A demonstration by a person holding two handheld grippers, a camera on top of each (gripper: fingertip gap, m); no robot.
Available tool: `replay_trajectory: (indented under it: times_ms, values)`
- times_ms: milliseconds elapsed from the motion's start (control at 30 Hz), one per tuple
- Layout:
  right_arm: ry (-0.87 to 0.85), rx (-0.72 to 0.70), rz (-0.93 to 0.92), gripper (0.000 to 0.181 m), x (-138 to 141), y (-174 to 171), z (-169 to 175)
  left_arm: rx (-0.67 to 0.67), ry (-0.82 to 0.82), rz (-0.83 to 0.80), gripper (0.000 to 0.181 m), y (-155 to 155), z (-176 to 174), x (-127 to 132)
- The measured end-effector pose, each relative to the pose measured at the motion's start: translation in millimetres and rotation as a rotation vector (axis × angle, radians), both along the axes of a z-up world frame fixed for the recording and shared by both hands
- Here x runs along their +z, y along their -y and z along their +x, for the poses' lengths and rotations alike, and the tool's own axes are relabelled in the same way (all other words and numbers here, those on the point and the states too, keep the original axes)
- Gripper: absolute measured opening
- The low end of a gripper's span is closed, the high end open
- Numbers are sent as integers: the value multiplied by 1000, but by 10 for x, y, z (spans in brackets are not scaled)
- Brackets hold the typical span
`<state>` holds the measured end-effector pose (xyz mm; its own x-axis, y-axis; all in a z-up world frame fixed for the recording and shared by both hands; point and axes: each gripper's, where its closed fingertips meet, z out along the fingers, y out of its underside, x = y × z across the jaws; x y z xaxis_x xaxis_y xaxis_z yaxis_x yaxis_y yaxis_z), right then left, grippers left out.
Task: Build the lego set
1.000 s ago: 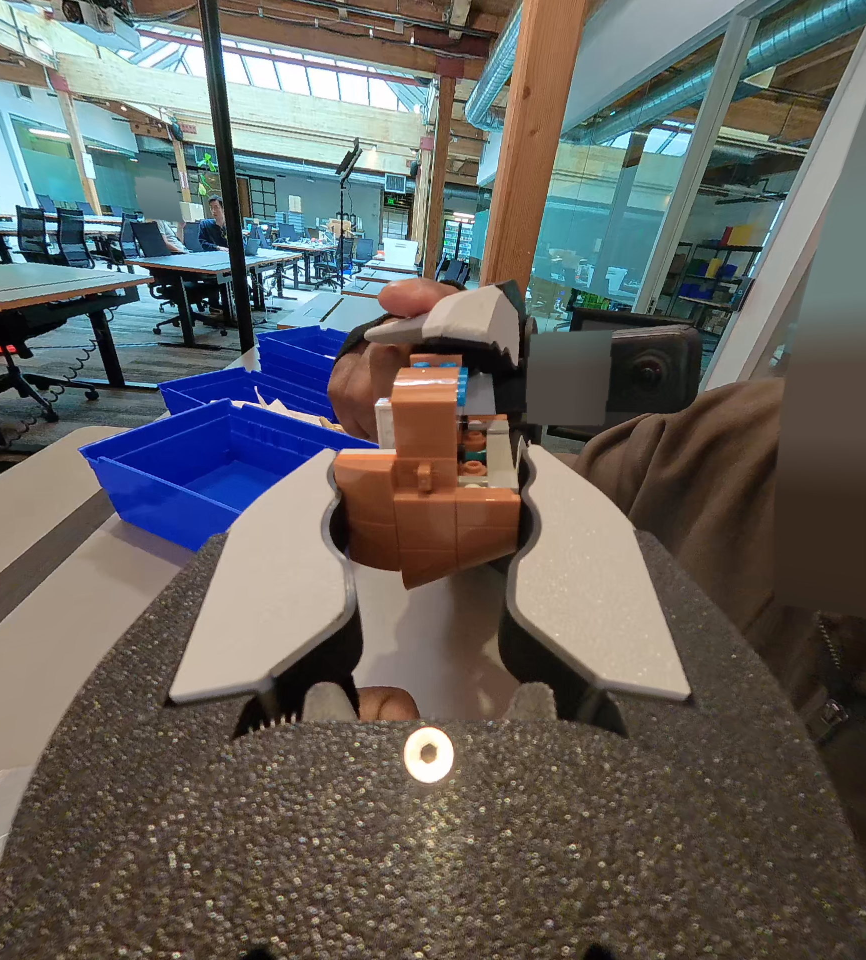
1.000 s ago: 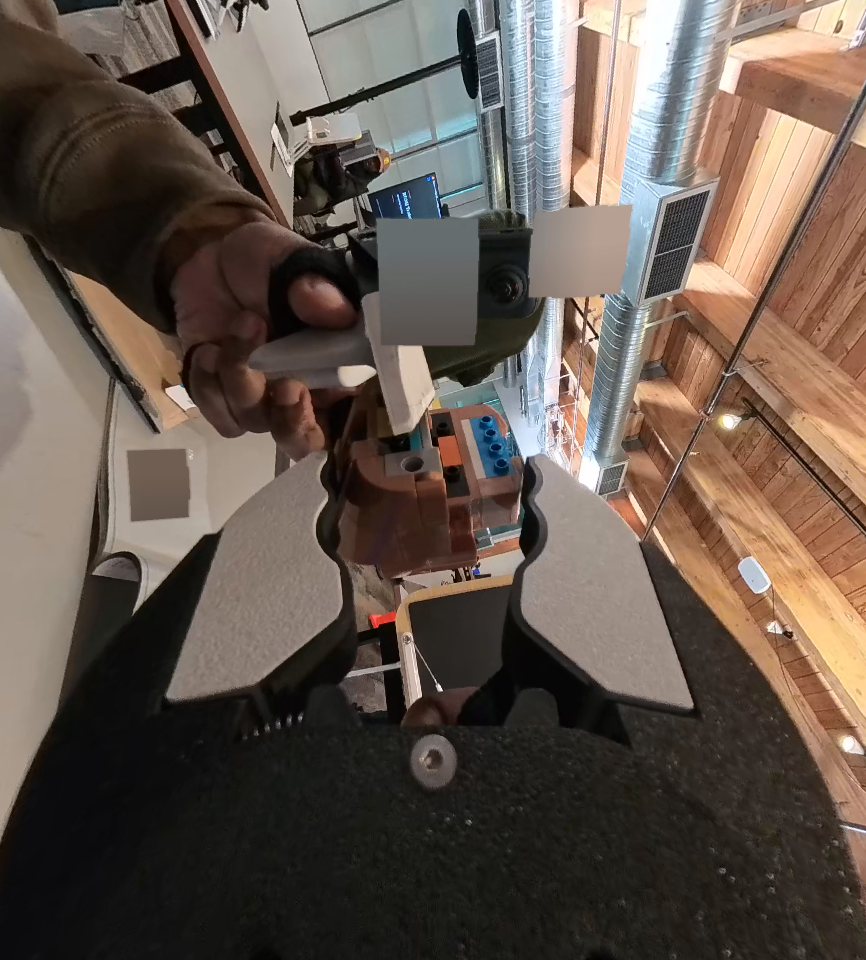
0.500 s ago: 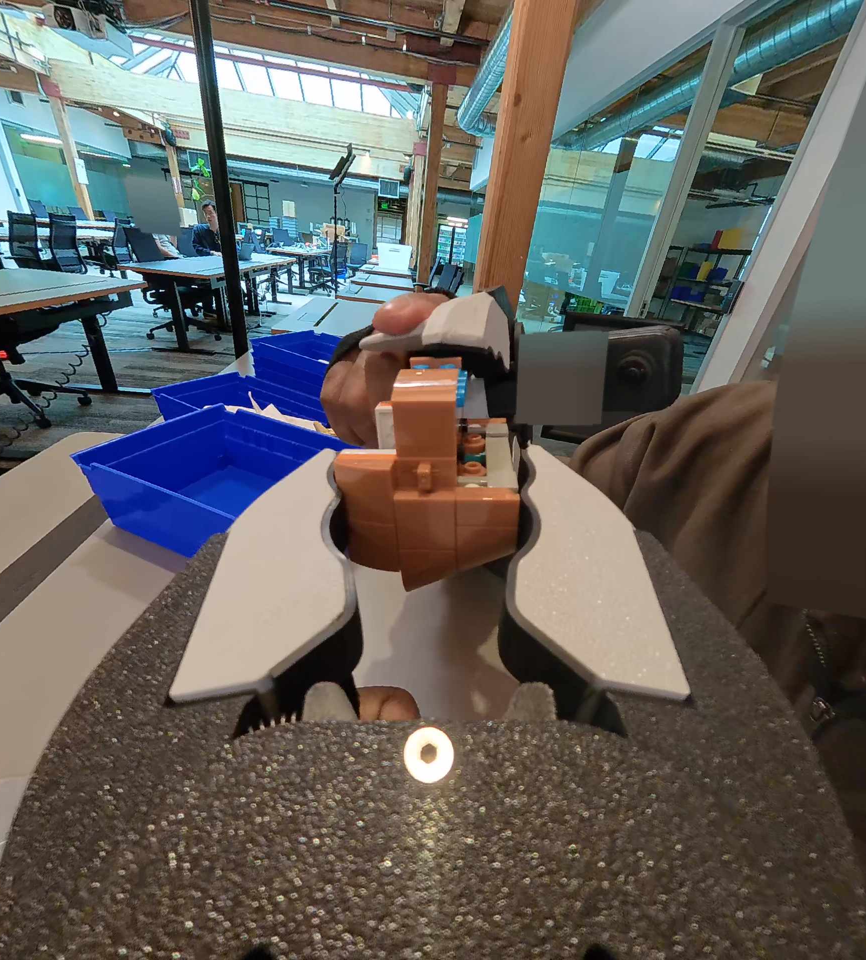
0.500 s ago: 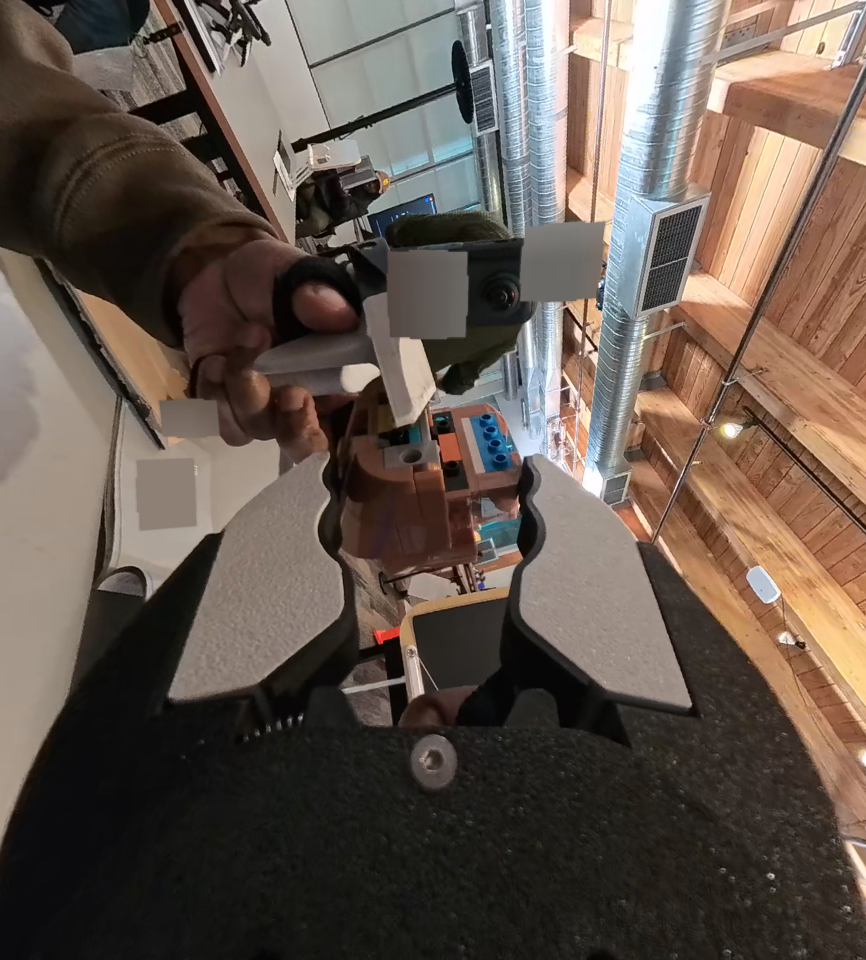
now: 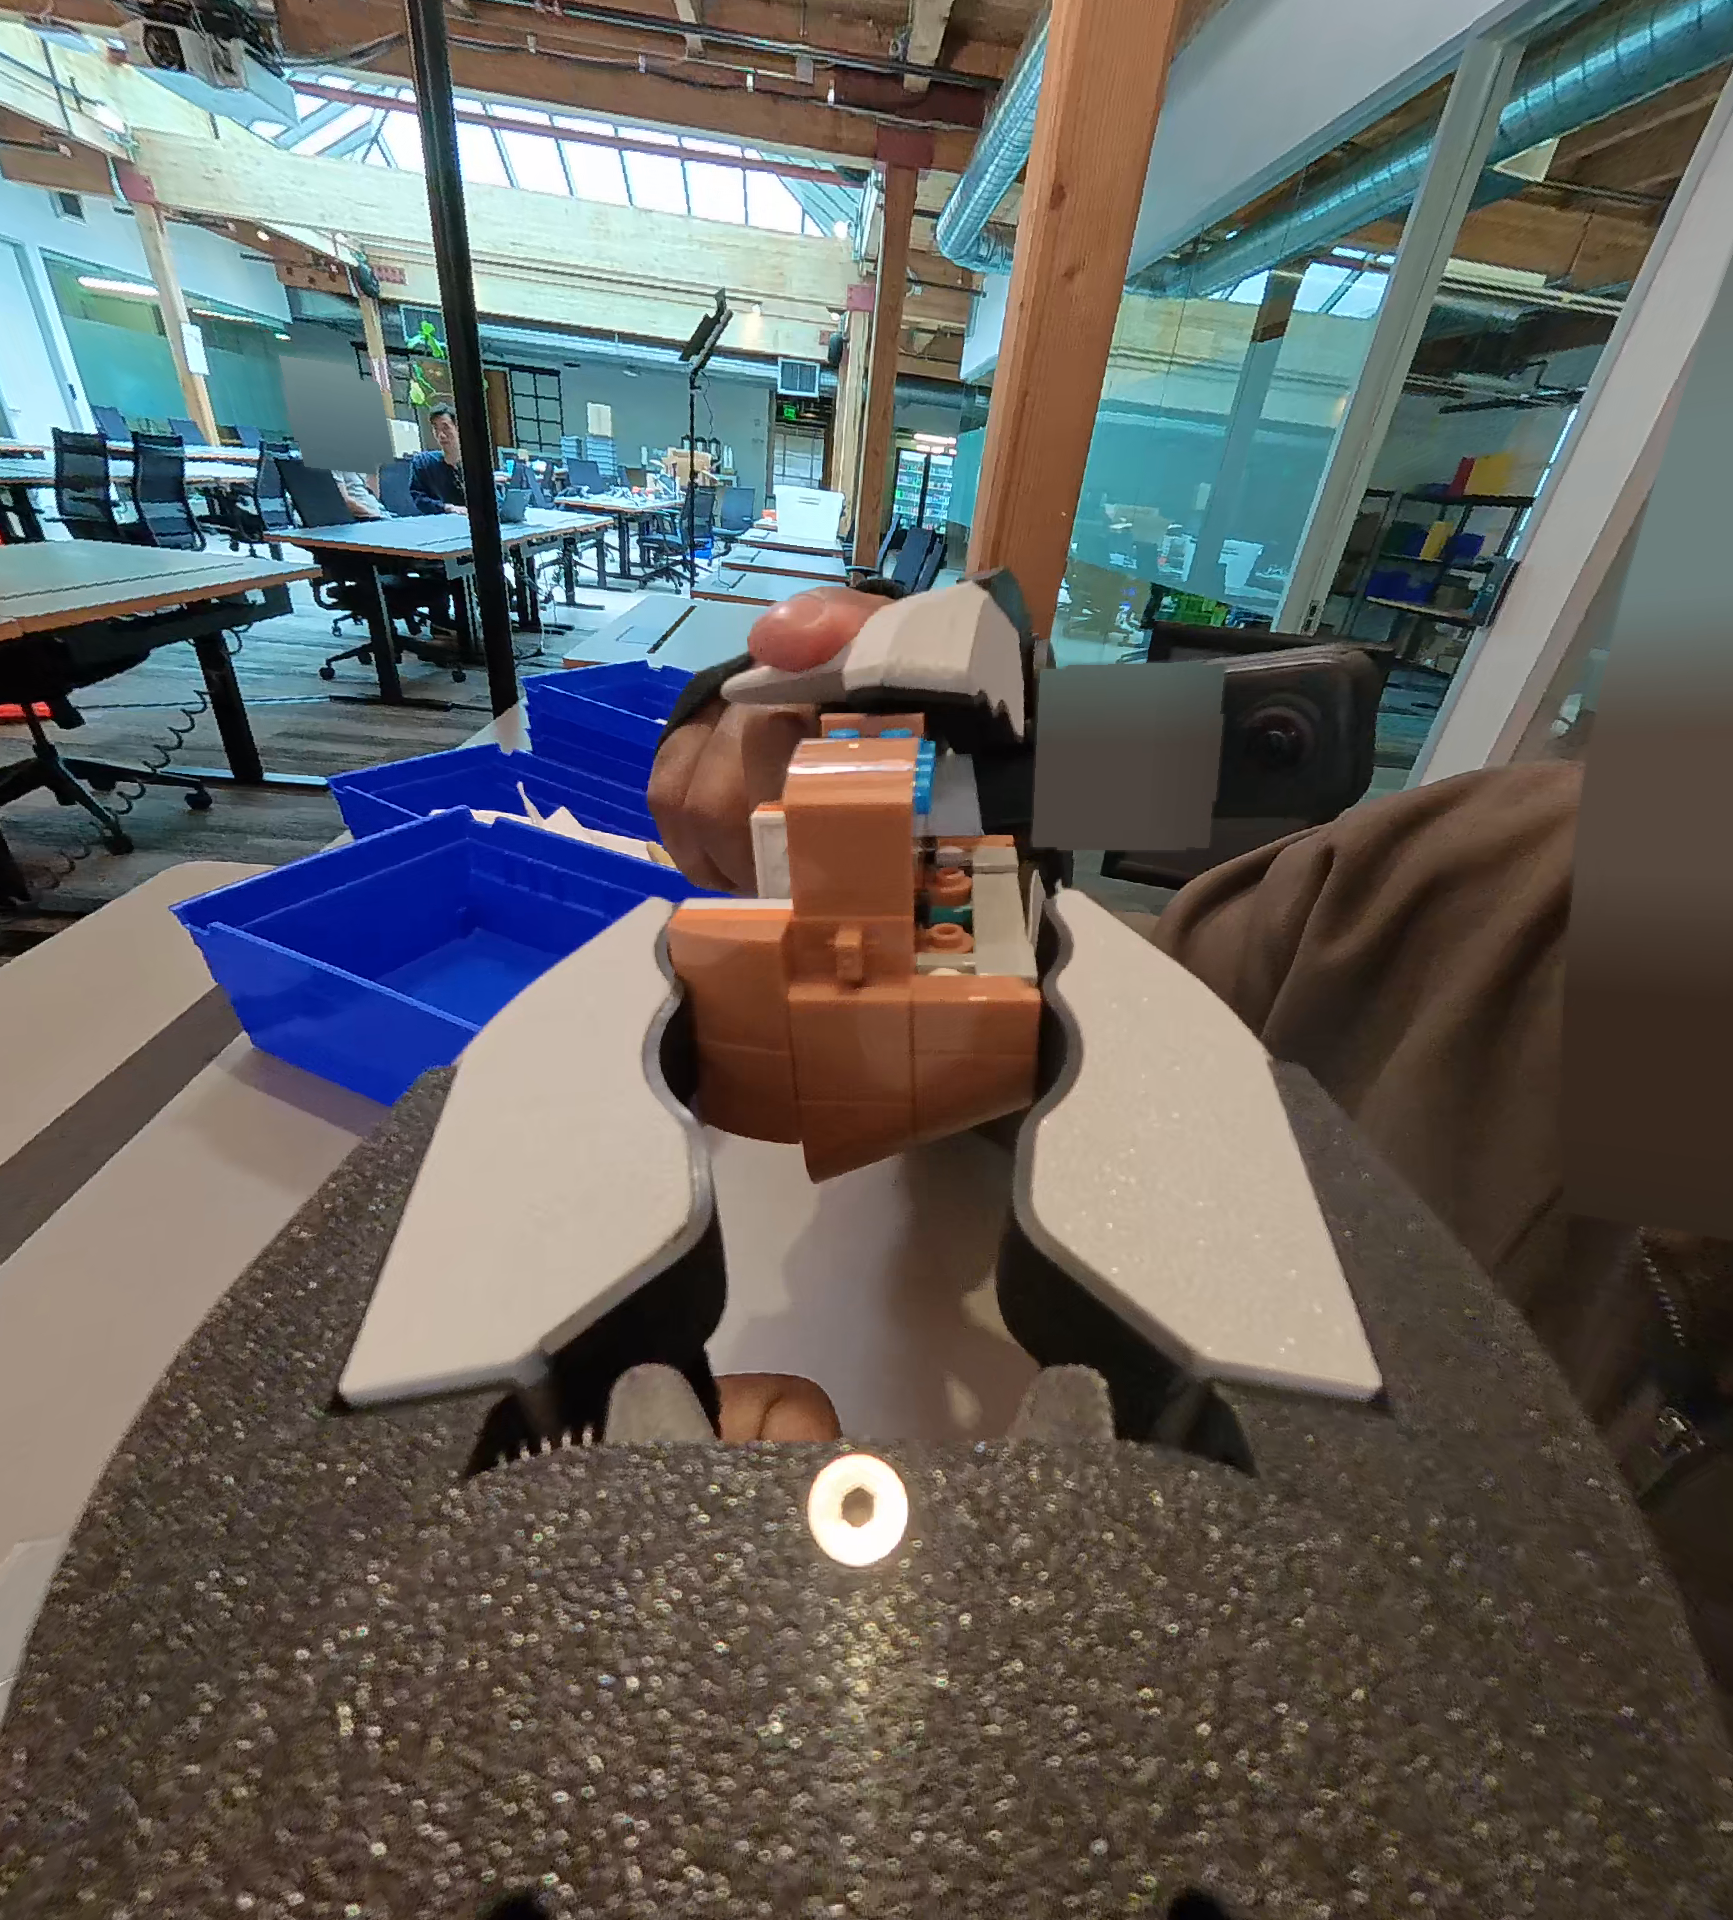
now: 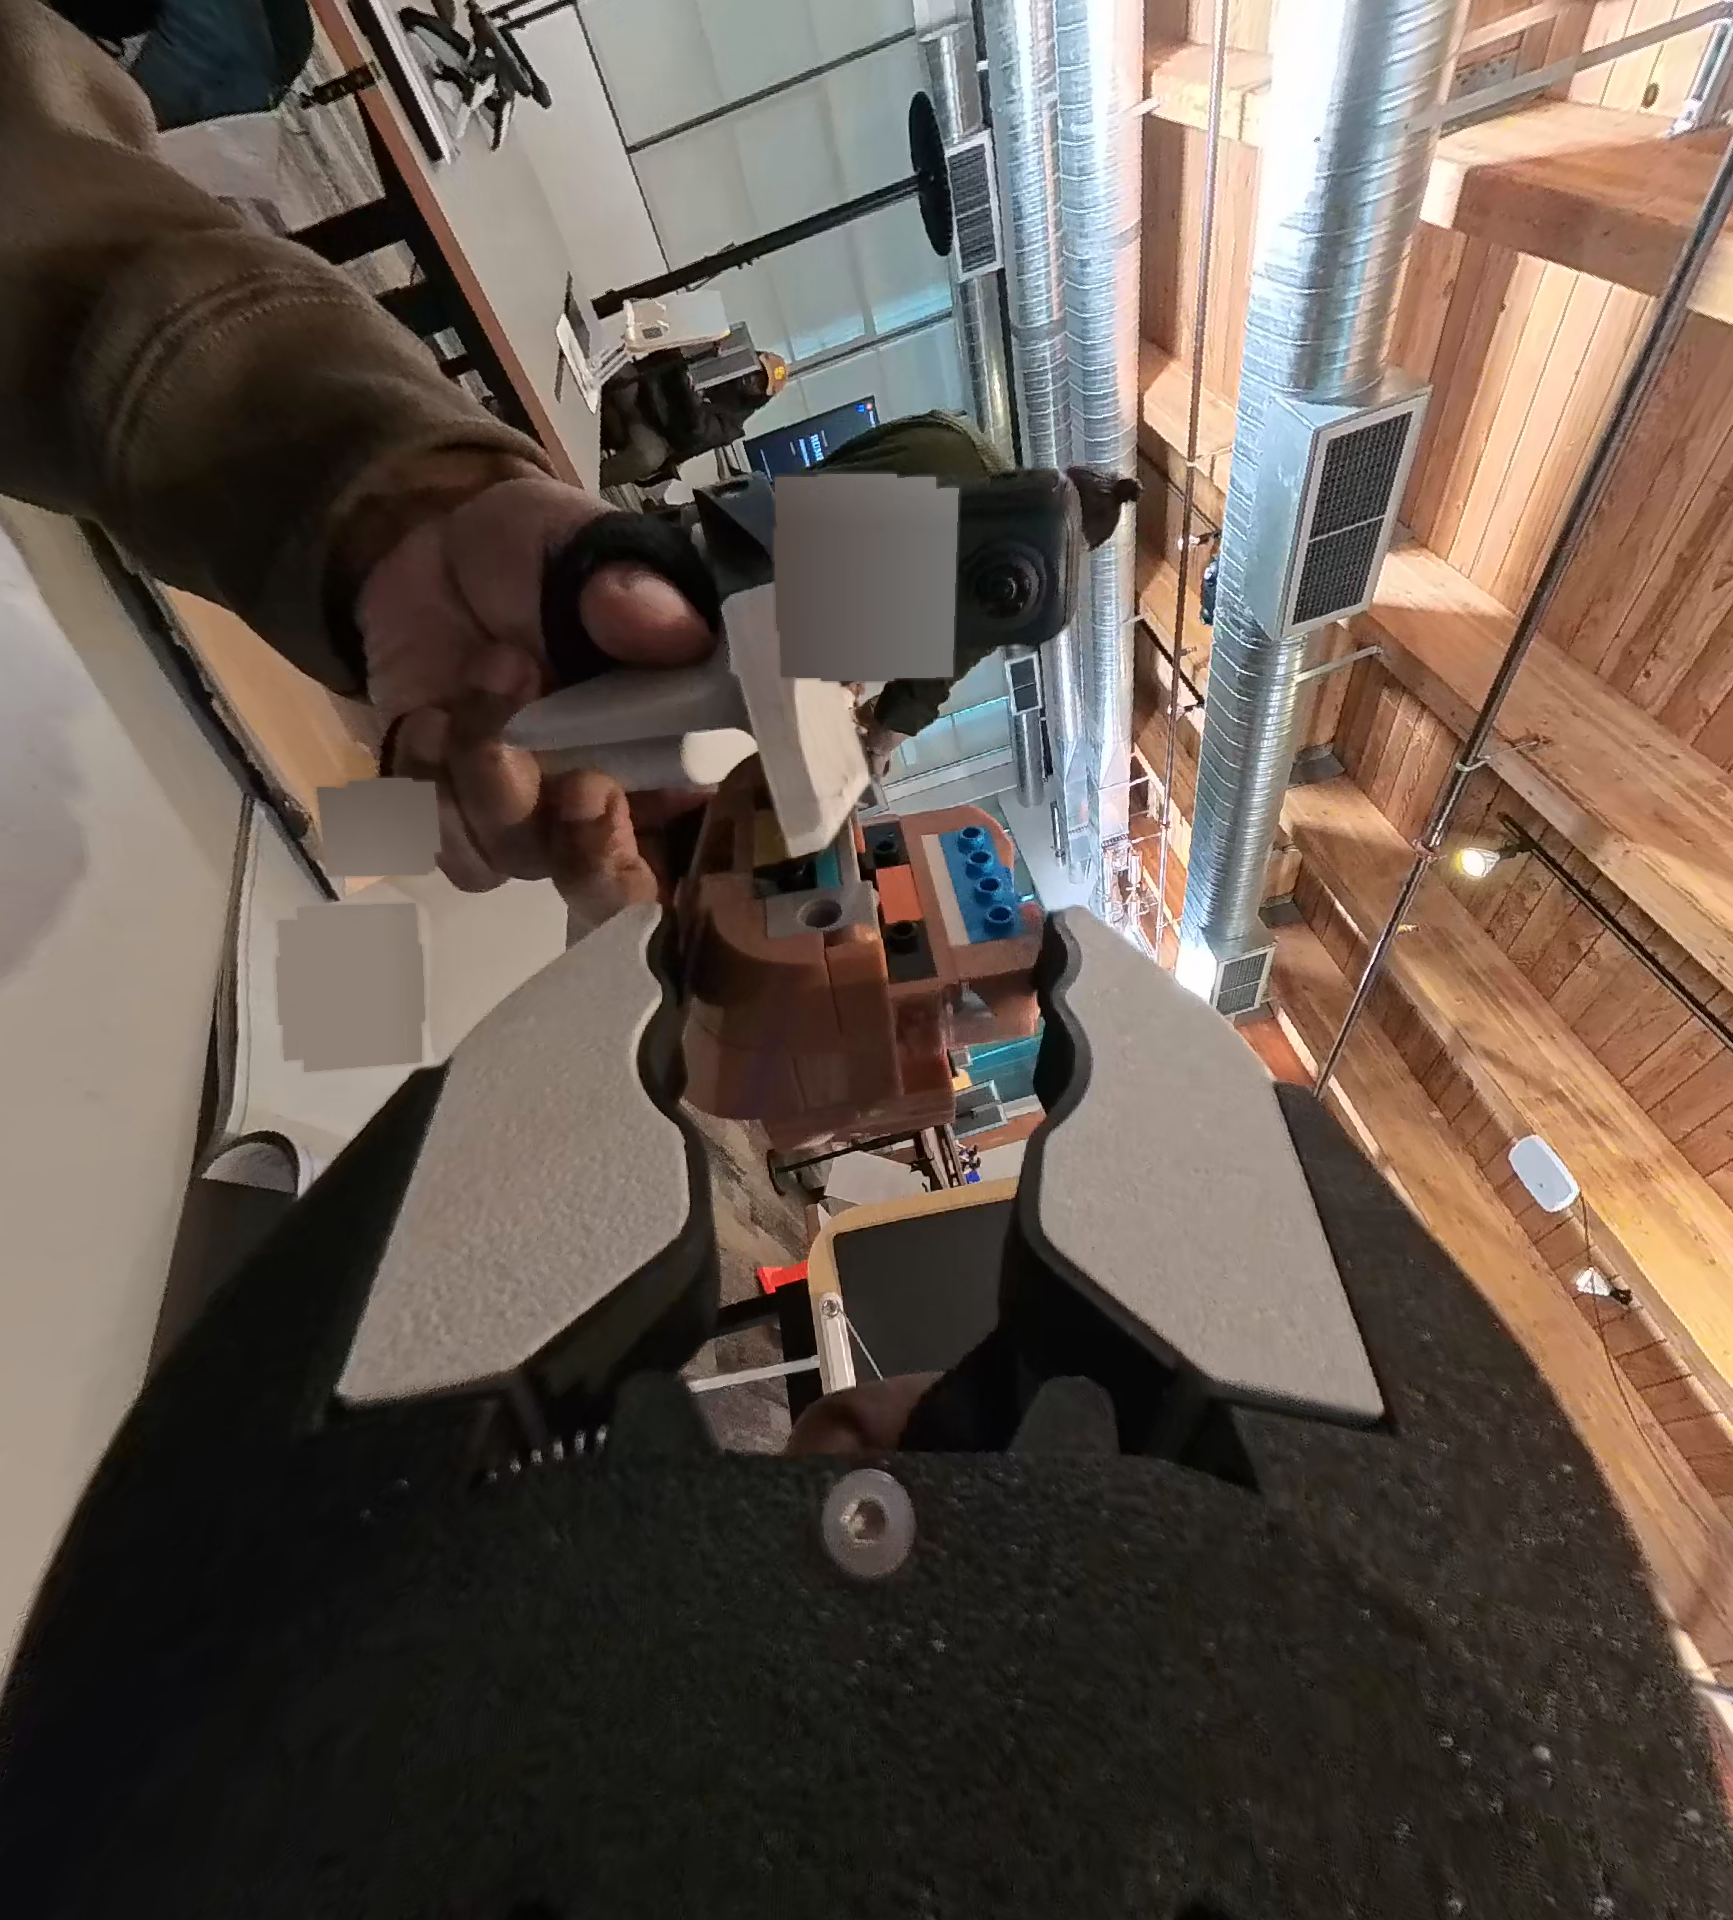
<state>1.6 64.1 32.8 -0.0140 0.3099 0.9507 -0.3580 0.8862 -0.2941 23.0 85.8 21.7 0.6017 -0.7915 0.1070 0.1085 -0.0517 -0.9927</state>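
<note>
A brown lego model (image 5: 841, 1039) with white, grey, orange and blue parts is held in the air between both grippers. My left gripper (image 5: 857, 935) is shut on its lower brown body. The right gripper (image 5: 903, 655) faces it from behind the model, its grey fingers (image 5: 945, 634) at the model's top. In the right wrist view my right gripper (image 6: 857, 935) is shut on the same model (image 6: 810, 1018). A blue studded brick (image 6: 981, 883) shows on the model's right. The left gripper's pale finger (image 6: 800, 769) reaches down onto the model. A hand (image 6: 488, 686) holds that gripper.
Several blue bins (image 5: 405, 935) stand on the grey table (image 5: 41, 1091) below and left of the model. A brown sleeve (image 5: 1413, 987) fills the right side. A wooden post (image 5: 1070, 312) and office desks (image 5: 93, 592) stand far behind. My left and right fingertips are right by each other.
Both grippers keep their hold on the model. The views have only drifted slightly; the model sits at the same place between the fingers.
</note>
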Motion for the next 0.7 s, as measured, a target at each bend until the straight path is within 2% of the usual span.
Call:
replay_trajectory:
  times_ms: [233,367,533,600,700]
  values:
    - [-14,18,-28,74,22,12,-1,134,-103,134,63,-87,-95,16]
    - [-13,25,-55,74,59,-70,43,392,-309,332,63,-202,-295,68]
    - [-10,12,-49,72,37,-117,30,834,-647,592,63,-286,-568,198]
    - [-9,11,-44,71,22,-110,18,941,-747,667,63,-284,-592,223]
    - [-7,13,-42,70,14,-93,15,1010,-837,714,63,-304,-583,203]
